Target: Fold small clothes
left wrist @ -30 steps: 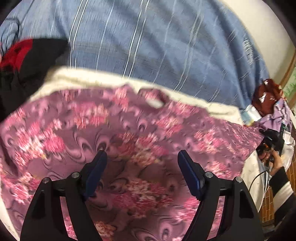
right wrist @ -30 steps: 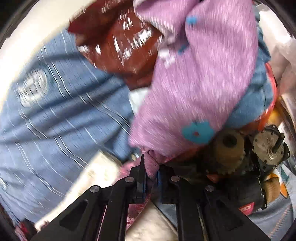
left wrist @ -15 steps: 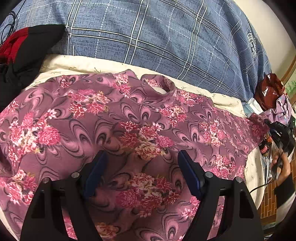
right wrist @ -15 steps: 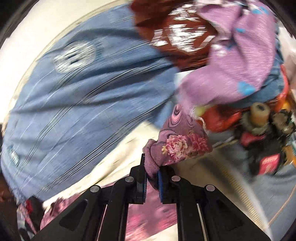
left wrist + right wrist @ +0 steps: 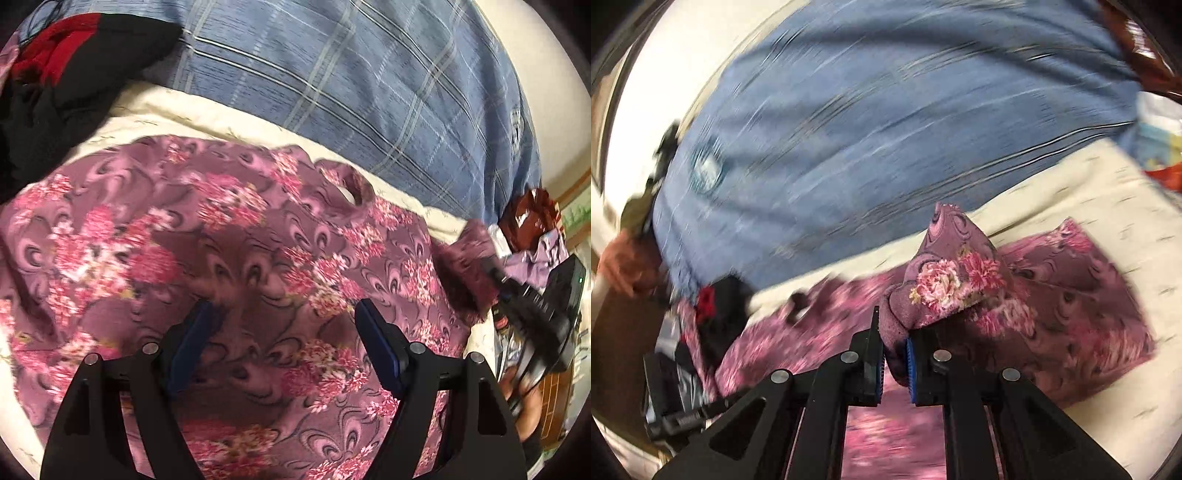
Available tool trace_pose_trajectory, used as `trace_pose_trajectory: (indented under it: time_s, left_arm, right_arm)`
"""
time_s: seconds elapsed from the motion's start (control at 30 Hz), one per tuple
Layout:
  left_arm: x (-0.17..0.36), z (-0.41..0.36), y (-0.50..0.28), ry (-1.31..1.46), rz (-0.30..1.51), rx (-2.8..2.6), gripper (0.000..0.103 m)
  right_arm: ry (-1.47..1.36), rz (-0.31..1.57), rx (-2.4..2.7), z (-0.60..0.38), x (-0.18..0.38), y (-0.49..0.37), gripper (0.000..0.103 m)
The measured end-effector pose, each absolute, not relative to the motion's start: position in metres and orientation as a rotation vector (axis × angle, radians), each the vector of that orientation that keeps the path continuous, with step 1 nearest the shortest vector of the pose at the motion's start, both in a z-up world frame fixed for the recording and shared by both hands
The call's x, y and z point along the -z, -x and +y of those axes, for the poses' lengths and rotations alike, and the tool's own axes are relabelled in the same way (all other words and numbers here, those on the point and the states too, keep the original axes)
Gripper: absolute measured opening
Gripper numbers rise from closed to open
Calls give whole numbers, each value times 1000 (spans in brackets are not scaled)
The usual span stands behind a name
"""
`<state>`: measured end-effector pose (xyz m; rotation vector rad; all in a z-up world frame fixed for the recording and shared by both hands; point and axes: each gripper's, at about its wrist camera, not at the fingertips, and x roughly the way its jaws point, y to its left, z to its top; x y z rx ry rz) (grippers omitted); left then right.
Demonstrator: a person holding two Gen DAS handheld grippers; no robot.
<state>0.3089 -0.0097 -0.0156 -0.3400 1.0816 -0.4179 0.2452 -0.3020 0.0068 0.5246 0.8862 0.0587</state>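
A purple floral top [image 5: 258, 240] lies spread on the cream sheet [image 5: 155, 110]. My left gripper [image 5: 284, 321] hovers over the middle of the top, jaws wide open with nothing between them. At the right edge of the left wrist view, my right gripper [image 5: 513, 291] holds the end of the top's sleeve [image 5: 465, 258]. In the right wrist view my right gripper [image 5: 894, 350] is shut on the sleeve cuff [image 5: 945, 280], which it holds lifted and doubled back over the body of the top [image 5: 1078, 317].
A blue plaid duvet [image 5: 369, 85] lies along the far side. Black and red clothes [image 5: 55, 74] are heaped at the left. A brown and lilac pile [image 5: 532, 229] sits at the right. A person's hand [image 5: 624, 262] shows at the left edge of the right wrist view.
My right gripper has swept from the clothes pile over the sheet, carrying the sleeve cuff inward across the top. The left gripper has shifted slightly and stays open.
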Motion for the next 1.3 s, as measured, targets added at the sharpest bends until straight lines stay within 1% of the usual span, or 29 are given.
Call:
trace_pose_trajectory:
  time_s: [0.23, 0.47, 0.5, 0.53, 0.6, 0.63, 0.7, 0.83, 0.93, 0.97, 1.0, 1.1, 1.13, 1.17, 1.2, 1.23, 1.3]
  left_arm:
    - [9, 21, -314, 413, 1064, 392, 78]
    - [4, 56, -317, 498, 1038, 348, 78]
    - [5, 60, -318, 510, 1037, 344, 79]
    - [6, 63, -319, 520, 1038, 341, 79]
    - [9, 68, -321, 534, 1054, 342, 79]
    - [11, 69, -321, 540, 1061, 345, 79]
    - [15, 68, -321, 547, 1079, 357, 79]
    - [22, 54, -321, 509, 1137, 410, 79]
    - [26, 38, -317, 528, 1186, 498, 79]
    - [28, 31, -316, 539, 1206, 539, 83]
    - [29, 25, -314, 545, 1217, 565, 85]
    - [29, 14, -313, 563, 1210, 582, 84]
    - [27, 13, -313, 569, 1183, 565, 68]
    - [24, 12, -313, 561, 1149, 536, 28]
    - [21, 12, -315, 544, 1128, 517, 10]
    - [17, 12, -316, 528, 1103, 498, 6]
    - [5, 24, -312, 528, 1012, 424, 6]
  right_arm:
    - [-412, 961, -203, -202, 9, -260, 11]
    - [-353, 1019, -357, -113, 22, -262, 16]
    - [-354, 1041, -384, -101, 25, -261, 19]
    - [-348, 1059, -399, -92, 29, -260, 28]
    - [-314, 1101, -427, -77, 34, -255, 40]
    - [-297, 1113, -432, -74, 34, -251, 40]
    - [-290, 1116, -437, -78, 31, -241, 41]
    - [-321, 1107, -411, -117, 17, -212, 51]
    - [-335, 1098, -337, -163, 12, -188, 52]
    - [-355, 1092, -300, -180, 12, -181, 52]
    - [-392, 1084, -264, -198, 12, -175, 53]
    - [-531, 1045, -126, -261, 19, -153, 55]
    - [-585, 1031, -92, -279, 22, -146, 55]
    - [-661, 1017, -49, -301, 28, -138, 55]
    - [-708, 1008, -24, -313, 32, -135, 55]
    - [-763, 995, -3, -326, 36, -132, 55]
    - [-874, 954, 7, -347, 43, -126, 55]
